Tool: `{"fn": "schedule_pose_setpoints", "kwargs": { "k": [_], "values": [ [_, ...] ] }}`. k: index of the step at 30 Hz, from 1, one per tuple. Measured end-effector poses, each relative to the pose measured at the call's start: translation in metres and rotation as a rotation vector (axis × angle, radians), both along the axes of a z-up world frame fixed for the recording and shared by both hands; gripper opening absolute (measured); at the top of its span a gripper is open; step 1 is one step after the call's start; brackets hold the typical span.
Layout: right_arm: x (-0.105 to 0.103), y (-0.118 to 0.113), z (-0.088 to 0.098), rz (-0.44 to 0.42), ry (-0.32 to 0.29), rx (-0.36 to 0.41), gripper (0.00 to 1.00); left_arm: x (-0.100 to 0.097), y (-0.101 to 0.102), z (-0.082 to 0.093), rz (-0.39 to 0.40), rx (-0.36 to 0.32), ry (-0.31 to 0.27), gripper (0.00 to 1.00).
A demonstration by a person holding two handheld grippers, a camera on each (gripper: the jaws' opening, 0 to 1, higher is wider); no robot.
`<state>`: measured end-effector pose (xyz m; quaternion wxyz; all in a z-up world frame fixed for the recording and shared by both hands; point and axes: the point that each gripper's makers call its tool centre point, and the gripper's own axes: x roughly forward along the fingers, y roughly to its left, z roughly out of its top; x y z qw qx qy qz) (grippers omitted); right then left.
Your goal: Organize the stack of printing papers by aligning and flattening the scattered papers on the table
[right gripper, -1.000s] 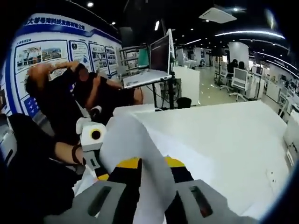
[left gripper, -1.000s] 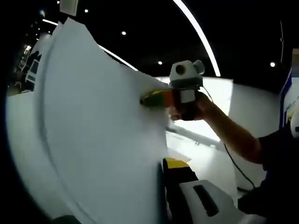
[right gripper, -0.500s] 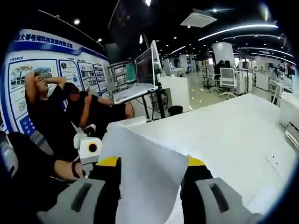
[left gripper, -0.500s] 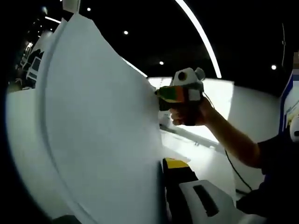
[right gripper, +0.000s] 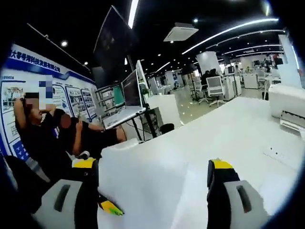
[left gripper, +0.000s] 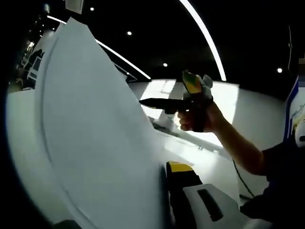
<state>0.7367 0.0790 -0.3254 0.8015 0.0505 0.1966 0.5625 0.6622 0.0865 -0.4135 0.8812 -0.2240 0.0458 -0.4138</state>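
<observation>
the right gripper [left gripper: 159, 102], seen in the left gripper view, is held up in the air by the person's hand [left gripper: 198, 117], the forearm [left gripper: 240, 145] reaching in from the lower right, and its dark jaws point left toward the edge of the papers [left gripper: 95, 138]; their tips look just clear of the sheets, though the backlight makes contact hard to judge. in the right gripper view the same gripper [right gripper: 152, 179] has its two jaws spread wide apart with yellow tips to either side and nothing between them but the white table [right gripper: 228, 129] ahead, so it is released. the left gripper [left gripper: 167, 191] shows one grey jaw with a yellow tip at the bottom of its own view, pressed against the right face of the papers; the other jaw is hidden behind the sheets, so it appears clenched on the papers. the stack stands upright and curved, bowing from the bottom of the view up toward the top left, lifted off the table [left gripper: 19, 143]. a yellow-green tip of the left gripper [right gripper: 110, 207] shows low in the right gripper view. beyond the table edge two seated people [right gripper: 57, 138] sit before a blue wall board [right gripper: 71, 90], with a laptop on a stand [right gripper: 125, 106] beside them.
</observation>
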Motion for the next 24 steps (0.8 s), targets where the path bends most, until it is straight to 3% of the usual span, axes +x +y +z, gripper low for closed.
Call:
{"fn": "schedule_pose_setpoints", "kwargs": {
  "k": [7,19,24],
  "values": [
    [0.010,-0.012,0.011,-0.061,-0.038,0.021,0.90,0.000,0.000,0.000,0.001,-0.001,0.003,0.11],
    [-0.017,-0.069,0.031,-0.159,-0.172,0.079,0.90,0.001,0.000,-0.001,0.001,0.000,0.007,0.11],
    [-0.032,-0.086,0.035,-0.189,-0.186,0.111,0.90,0.001,0.000,-0.001,0.002,0.002,0.008,0.11]
  ]
}}
